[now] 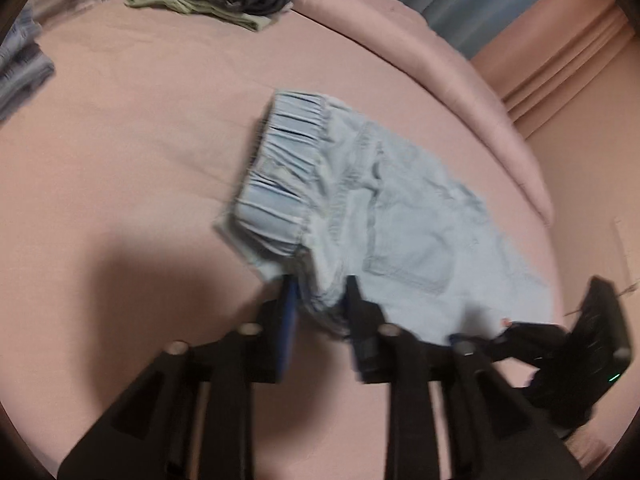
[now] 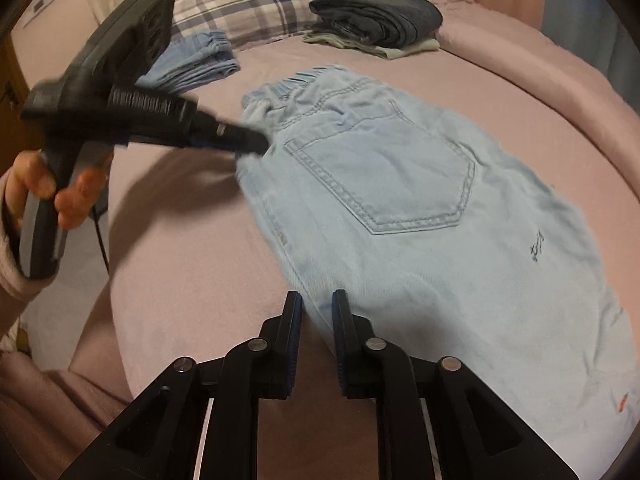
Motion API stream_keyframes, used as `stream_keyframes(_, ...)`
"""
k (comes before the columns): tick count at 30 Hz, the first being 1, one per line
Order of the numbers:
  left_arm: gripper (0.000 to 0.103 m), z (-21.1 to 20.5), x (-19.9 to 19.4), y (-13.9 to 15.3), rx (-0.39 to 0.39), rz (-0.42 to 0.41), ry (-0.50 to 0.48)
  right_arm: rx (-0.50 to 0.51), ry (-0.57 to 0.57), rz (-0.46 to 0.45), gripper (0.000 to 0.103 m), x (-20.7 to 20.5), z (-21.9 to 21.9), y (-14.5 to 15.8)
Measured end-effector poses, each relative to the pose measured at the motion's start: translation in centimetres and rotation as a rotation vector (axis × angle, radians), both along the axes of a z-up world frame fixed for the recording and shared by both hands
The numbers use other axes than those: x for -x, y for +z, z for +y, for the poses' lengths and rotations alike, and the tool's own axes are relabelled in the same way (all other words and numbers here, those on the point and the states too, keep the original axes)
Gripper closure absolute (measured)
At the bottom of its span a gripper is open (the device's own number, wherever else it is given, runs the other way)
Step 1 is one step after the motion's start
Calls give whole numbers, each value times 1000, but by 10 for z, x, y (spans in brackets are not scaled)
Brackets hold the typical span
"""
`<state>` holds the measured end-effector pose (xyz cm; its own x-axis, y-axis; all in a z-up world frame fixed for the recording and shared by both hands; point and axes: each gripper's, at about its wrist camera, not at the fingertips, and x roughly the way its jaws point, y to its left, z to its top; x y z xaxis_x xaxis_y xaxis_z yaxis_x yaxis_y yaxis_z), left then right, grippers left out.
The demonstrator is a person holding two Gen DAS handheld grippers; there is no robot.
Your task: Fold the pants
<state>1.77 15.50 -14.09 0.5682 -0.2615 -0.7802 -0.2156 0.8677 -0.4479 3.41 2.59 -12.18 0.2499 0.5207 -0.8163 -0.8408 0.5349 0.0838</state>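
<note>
- The left gripper [image 1: 318, 300] is pinching a bunched corner of the light blue jeans [image 2: 400, 200] at the waistband end, its two fingers closed on the denim; from the right wrist view its tip is reaching into the cloth just below the elastic.
- The right gripper [image 2: 316, 312] is sitting at the near side edge of the jeans with cloth lying between its fingers; a gap is showing, and I cannot tell whether it is really clamping or only straddling the fabric.
- Ahead of both grippers the jeans are lying on the pink bedsheet [image 2: 180, 260], back pocket [image 2: 384, 176] up, waistband [image 1: 280, 168] away from the right gripper, the legs running off to its right.
- It looks like a fold is getting under way, with the one side being taken up at two points.
- The next move probably calls for both grippers lifting together and carrying that edge across without the denim slipping or bunching.
- Farther off, a pile of folded dark jeans [image 2: 380, 16] is resting on a pale green garment [image 2: 360, 46], with a folded blue pair [image 2: 196, 60] and a plaid pillow [image 2: 248, 8] to the left.
</note>
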Motion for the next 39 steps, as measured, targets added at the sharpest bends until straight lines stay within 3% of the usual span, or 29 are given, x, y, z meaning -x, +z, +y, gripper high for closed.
stream_keyframes(1,46,10,6,4,-29,-1,24,-23,-22,10,78,0,-7,4)
stream_keyframes(2,43,13,8,9,-49,-5,41,-54,-45,20,74,-1,-18,10)
stream_keyframes(4,44,13,12,23,-112,-27,50,-120,-101,21,74,-3,-50,26)
stream_keyframes(7,48,-5,13,45,-259,-66,16,-94,-226,-28,74,-9,-102,36)
stream_keyframes(11,47,-46,2,59,-295,-138,-121,-13,-354,-27,74,-18,-151,24)
stream_keyframes(15,46,-95,-29,32,-314,-117,-280,103,-323,-22,74,-11,-157,-12)
stream_keyframes(16,45,-102,-35,21,-348,-91,-301,86,-316,-49,74,-8,-158,-14)
stream_keyframes(18,46,-107,-48,-9,-425,-5,-335,63,-328,-17,74,-11,-162,-11)
stream_keyframes(20,45,-107,-45,-7,-448,-44,-355,48,-344,44,74,-16,-166,-6)
stream_keyframes(24,46,-90,-45,5,-416,-36,-379,-64,-356,105,70,-34,-175,8)
stream_keyframes(30,41,-81,-74,31,-317,-98,-320,-325,-411,224,66,-107,-159,22)
stream_keyframes(34,41,-97,-115,36,-308,-126,-315,-356,-393,280,66,-157,-116,24)
stream_keyframes(37,41,-96,-143,24,-314,-73,-296,-347,-389,356,66,-190,-89,20)
stream_keyframes(39,42,-92,-155,13,-335,-27,-281,-271,-403,403,66,-208,-81,11)
